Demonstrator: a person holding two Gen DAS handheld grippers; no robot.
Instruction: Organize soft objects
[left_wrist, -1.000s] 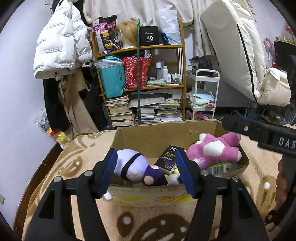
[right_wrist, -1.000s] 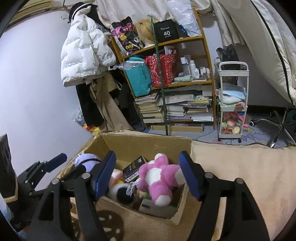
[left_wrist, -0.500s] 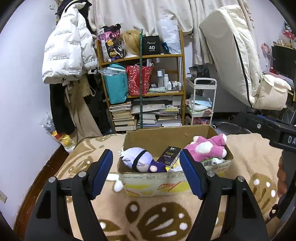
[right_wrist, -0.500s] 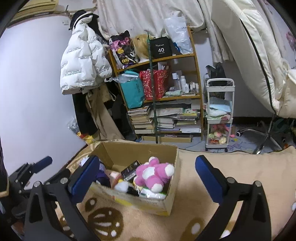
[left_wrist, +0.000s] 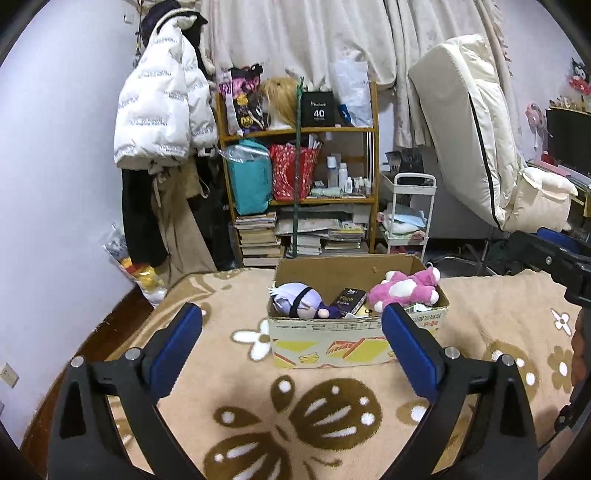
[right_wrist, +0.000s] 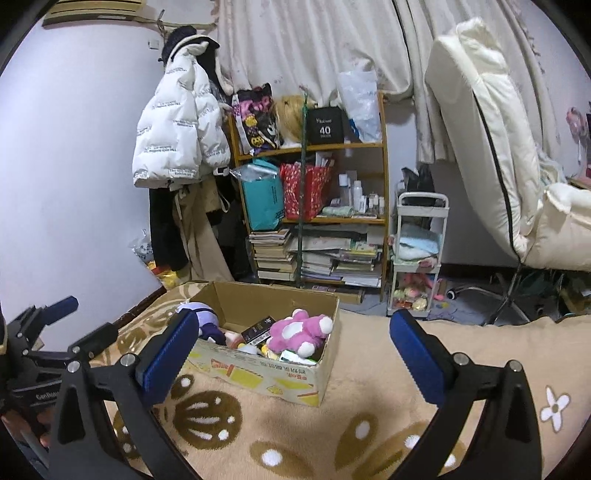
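While both grippers have drawn back from the cardboard box (left_wrist: 354, 343), their fingers (left_wrist: 177, 347) gape wider, empty.

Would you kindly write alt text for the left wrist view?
An open left hand-held gripper faces a cardboard box on a beige patterned blanket. The box holds a pink plush, a purple-haired plush doll and a small black box; cluttered shelves stand behind.

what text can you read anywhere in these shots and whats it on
"40": black box on the top shelf; the small print around it is unreadable.
"Face", roughly: small black box in the cardboard box.
White jacket lettering: too small.
Cardboard box side print: blurred.
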